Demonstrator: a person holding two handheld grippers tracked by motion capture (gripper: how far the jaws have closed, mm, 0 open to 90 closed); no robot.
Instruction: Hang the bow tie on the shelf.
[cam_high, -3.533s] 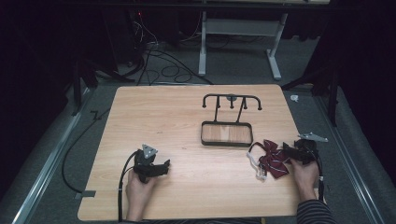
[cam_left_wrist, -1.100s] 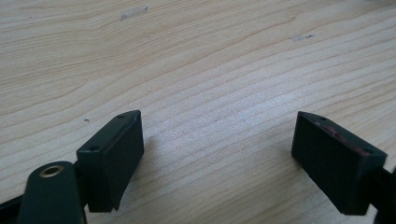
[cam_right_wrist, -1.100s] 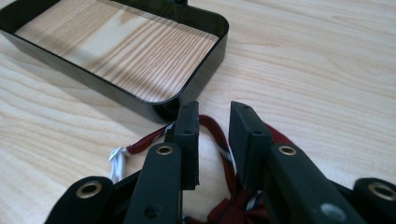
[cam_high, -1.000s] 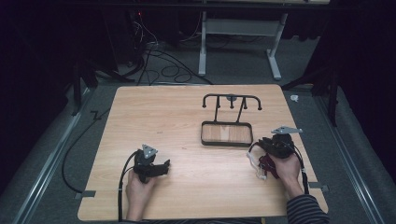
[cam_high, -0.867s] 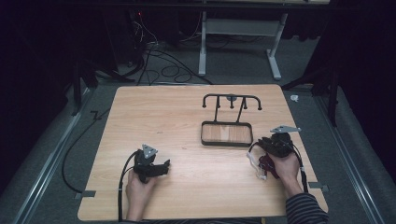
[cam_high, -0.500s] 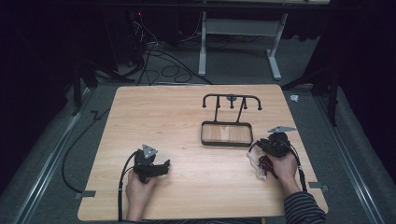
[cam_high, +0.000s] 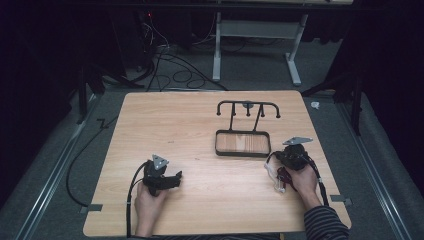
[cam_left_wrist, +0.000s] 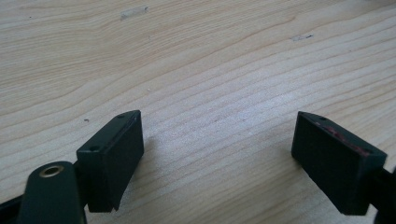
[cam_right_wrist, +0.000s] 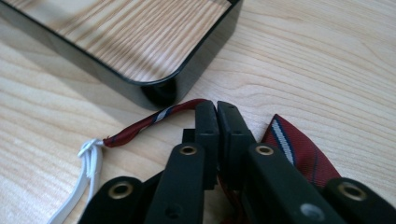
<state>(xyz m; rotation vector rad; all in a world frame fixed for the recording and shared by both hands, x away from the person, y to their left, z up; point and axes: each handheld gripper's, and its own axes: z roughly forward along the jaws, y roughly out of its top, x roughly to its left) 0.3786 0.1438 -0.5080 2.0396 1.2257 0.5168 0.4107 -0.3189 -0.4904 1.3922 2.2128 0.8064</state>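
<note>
Right gripper view is showing the right gripper (cam_right_wrist: 217, 109) with its jaws having just been closing, now pinched together on the thin strap of a red striped bow tie (cam_right_wrist: 299, 151); a white elastic (cam_right_wrist: 86, 161) is tied to the strap's end. The tie is lying on the surface (cam_right_wrist: 327, 56), just beside the corner of a black tray (cam_right_wrist: 187, 79). In the high view, the tie (cam_high: 281, 175) is sitting under the right hand, near the tray's rack (cam_high: 247, 107), though its shape is hard to make out there. The left gripper (cam_left_wrist: 217, 154) is resting wide open over bare wood, holding nothing, well apart from the tie.
</note>
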